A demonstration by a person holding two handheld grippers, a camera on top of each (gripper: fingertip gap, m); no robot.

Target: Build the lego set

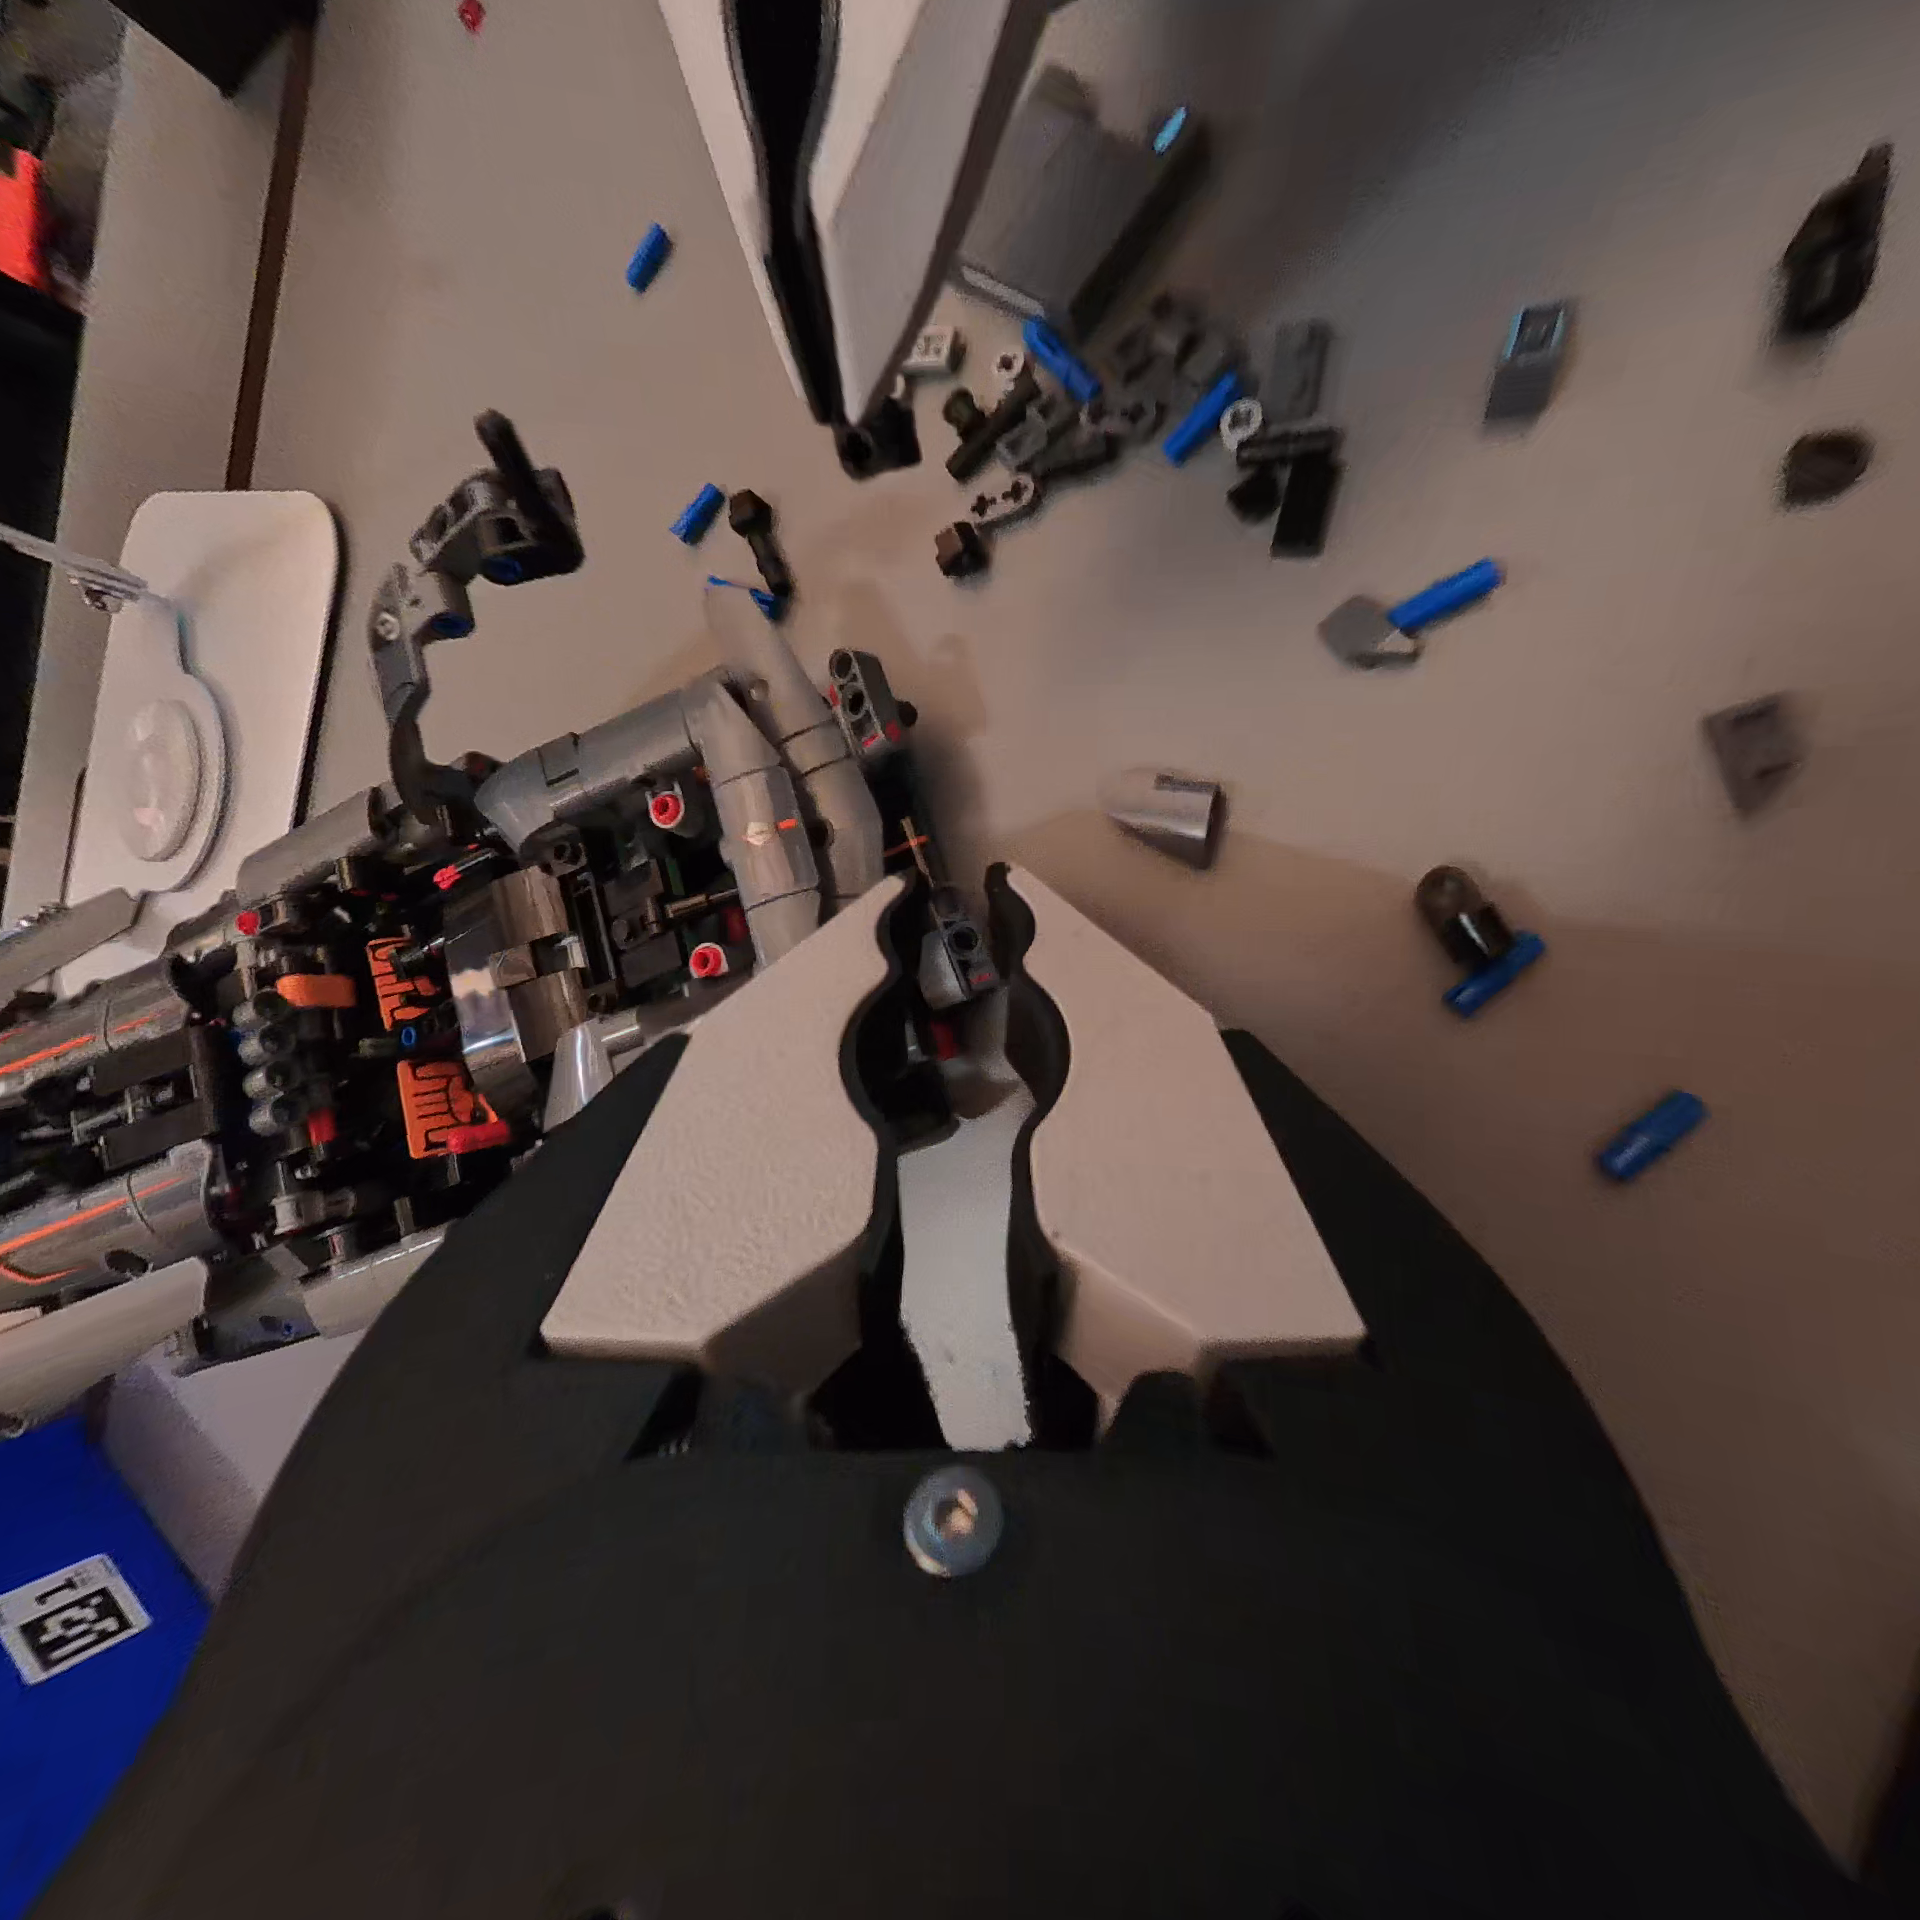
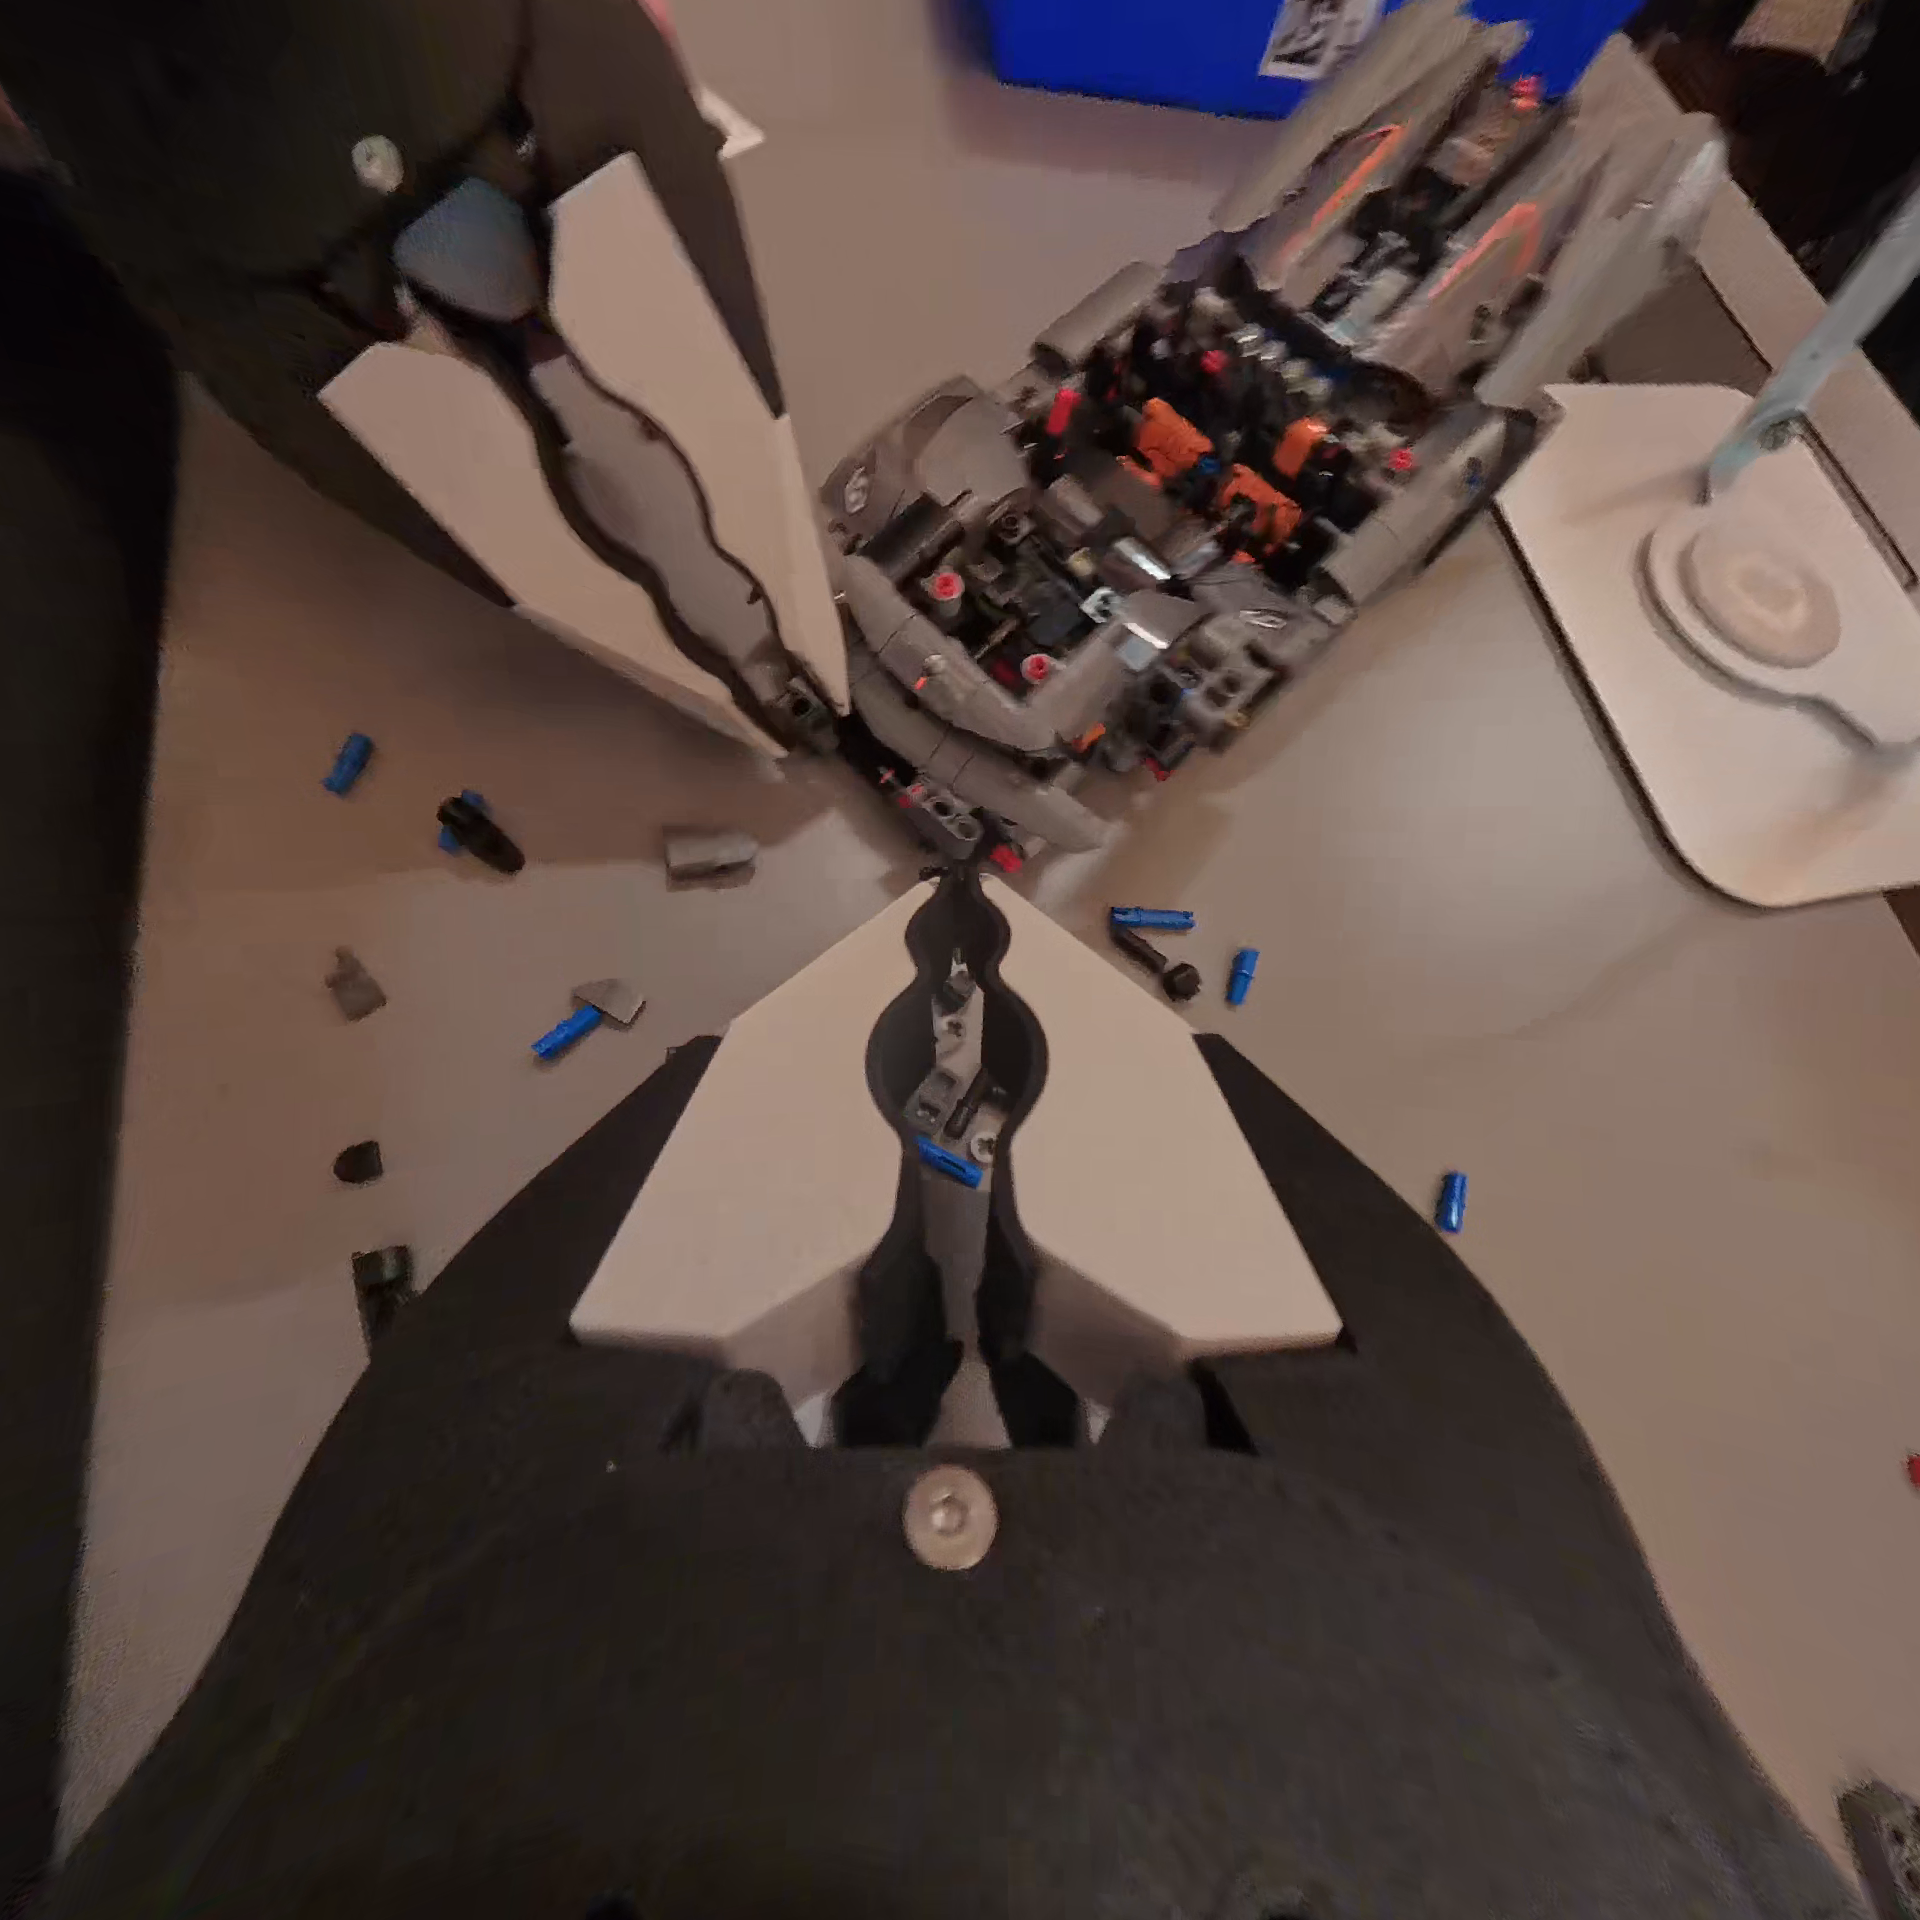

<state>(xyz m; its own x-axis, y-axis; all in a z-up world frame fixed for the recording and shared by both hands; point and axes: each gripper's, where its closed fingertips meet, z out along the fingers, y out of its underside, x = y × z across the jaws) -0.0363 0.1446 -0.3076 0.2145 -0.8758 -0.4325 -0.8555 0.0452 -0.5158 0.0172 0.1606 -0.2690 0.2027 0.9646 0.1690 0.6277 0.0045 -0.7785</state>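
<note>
The part-built grey, black and orange lego model (image 1: 436, 987) lies on the beige table (image 1: 1558, 1455), also in the right wrist view (image 2: 1143, 499). My left gripper (image 1: 951, 883) is shut on a small grey beam (image 1: 958, 951) at the model's near end. It also shows at the upper left of the right wrist view (image 2: 800, 717), tips at the model's corner. My right gripper (image 2: 961, 883) is shut on a small grey and black sub-assembly (image 2: 951, 1101) with a blue pin (image 2: 948, 1161). Its tips are right by a grey holed beam (image 2: 940, 808) on the model. Its white fingers (image 1: 883, 208) show at the top of the left wrist view.
Loose blue pins (image 1: 1652, 1138), grey and black pieces lie scattered, with a pile (image 1: 1122, 416) at the back. A silver cone (image 1: 1169, 816) lies near my left tips. A white stand base (image 2: 1714, 623) sits beside the model. A blue box (image 1: 62, 1662) is at the table edge. Left tips to right tips: about 8 cm.
</note>
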